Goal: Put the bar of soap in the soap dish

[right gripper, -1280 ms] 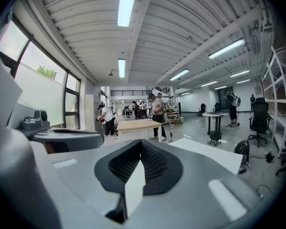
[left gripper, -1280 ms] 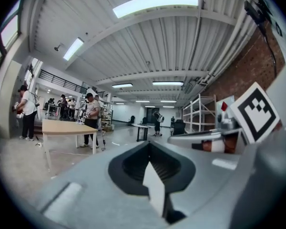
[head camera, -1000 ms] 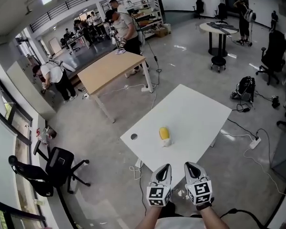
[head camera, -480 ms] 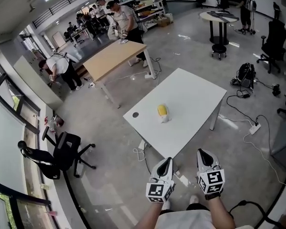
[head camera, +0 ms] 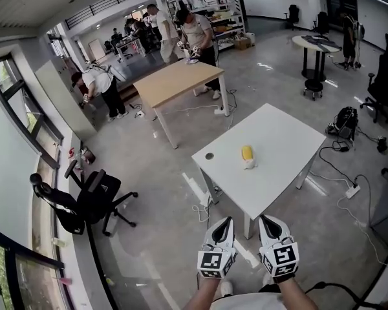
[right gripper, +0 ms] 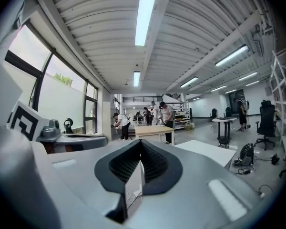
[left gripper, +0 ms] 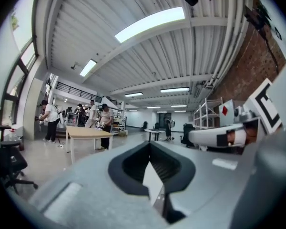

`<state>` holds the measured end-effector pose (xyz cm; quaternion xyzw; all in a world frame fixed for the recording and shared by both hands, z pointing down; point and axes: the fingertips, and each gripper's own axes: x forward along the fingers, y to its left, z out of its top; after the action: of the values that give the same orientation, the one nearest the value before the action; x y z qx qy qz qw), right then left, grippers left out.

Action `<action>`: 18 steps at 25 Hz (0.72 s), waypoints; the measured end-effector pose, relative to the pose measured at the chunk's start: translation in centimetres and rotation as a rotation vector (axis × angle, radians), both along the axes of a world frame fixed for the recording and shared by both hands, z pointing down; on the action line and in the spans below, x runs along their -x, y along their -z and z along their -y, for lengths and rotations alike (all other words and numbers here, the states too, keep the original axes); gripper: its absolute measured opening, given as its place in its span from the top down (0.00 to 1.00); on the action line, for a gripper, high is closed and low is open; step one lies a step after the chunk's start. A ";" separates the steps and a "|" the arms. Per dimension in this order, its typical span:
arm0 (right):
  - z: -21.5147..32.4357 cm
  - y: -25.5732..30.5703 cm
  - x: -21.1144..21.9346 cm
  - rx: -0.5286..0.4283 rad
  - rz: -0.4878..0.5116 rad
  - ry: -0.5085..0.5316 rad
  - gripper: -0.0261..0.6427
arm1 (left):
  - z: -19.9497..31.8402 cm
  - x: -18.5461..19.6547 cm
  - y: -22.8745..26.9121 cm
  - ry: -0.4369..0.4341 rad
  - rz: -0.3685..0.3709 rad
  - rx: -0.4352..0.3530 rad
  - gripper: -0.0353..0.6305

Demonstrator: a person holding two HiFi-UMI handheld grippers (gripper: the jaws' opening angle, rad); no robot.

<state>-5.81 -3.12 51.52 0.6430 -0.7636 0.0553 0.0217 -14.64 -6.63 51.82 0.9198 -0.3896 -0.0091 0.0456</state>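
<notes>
On the white table (head camera: 278,141) in the head view lies a yellow bar of soap (head camera: 246,152), with a small white soap dish (head camera: 249,164) touching its near end. Both grippers hang over the floor short of the table's near corner, well apart from the soap. My left gripper (head camera: 225,225) is shut with nothing in it, as its own view shows (left gripper: 150,147). Beside it my right gripper (head camera: 266,225) is shut and empty too (right gripper: 140,144). The right gripper view shows the white table (right gripper: 205,149) ahead to the right; the soap is hidden there.
A wooden table (head camera: 178,82) with people around it stands further back. A black office chair (head camera: 94,196) is on the left by the windows. Cables and a power strip (head camera: 352,191) lie on the floor to the right, near a bag (head camera: 344,118).
The white table with the soap has slid up and to the right in the head view and lies farther from both grippers, which now hang over bare floor. Both stayed shut.
</notes>
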 end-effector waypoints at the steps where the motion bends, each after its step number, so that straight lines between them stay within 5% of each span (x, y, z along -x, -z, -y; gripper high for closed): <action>1: -0.1 -0.2 1.1 0.003 -0.015 0.010 0.94 | 0.1 0.5 -0.1 -0.005 -0.006 -0.007 0.94; 9: 0.4 1.2 3.2 -0.030 -0.076 -0.036 0.94 | -0.4 2.2 2.7 0.004 -0.023 -0.125 0.94; 18: 0.6 1.0 0.5 -0.036 -0.057 -0.087 0.94 | -0.2 1.1 1.3 -0.005 -0.004 -0.103 0.94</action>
<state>-6.33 -3.69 50.54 0.6773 -0.7348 0.0240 0.0292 -15.74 -6.43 50.53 0.9220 -0.3860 -0.0307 -0.0012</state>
